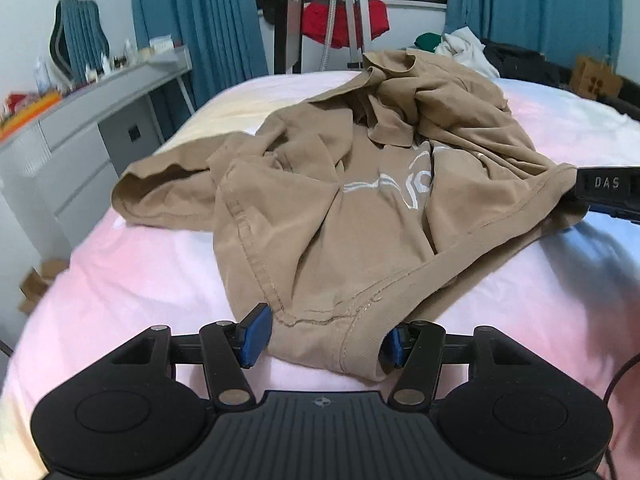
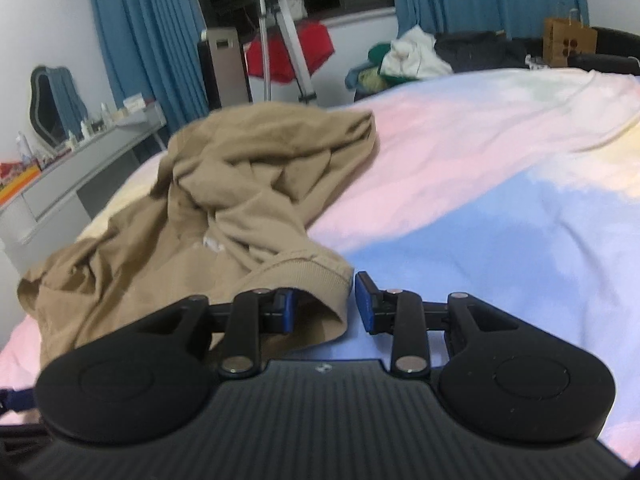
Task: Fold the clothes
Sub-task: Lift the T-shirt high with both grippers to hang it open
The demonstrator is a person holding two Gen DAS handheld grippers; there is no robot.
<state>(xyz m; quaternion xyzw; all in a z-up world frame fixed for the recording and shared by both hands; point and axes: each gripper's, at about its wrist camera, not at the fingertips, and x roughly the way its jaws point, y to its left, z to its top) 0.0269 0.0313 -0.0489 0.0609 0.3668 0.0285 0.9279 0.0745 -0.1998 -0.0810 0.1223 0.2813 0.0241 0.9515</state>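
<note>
A crumpled tan t-shirt [image 1: 360, 184] with white print lies on the pastel bedspread [image 1: 140, 272]. My left gripper [image 1: 324, 340] is open, its blue pads on either side of the shirt's near hem. The shirt also shows in the right wrist view [image 2: 224, 200]. My right gripper [image 2: 326, 308] is open with a ribbed edge of the shirt between its pads; the left pad is partly hidden under the cloth. The right gripper also shows at the right edge of the left wrist view [image 1: 608, 192], at the shirt's far corner.
A grey dresser [image 1: 72, 128] with a mirror and small items stands left of the bed. A tripod [image 1: 344, 20], a red cloth [image 1: 344, 20] and blue curtains are behind. A pile of clothes [image 2: 416, 56] and a paper bag [image 2: 568, 40] sit at the far side.
</note>
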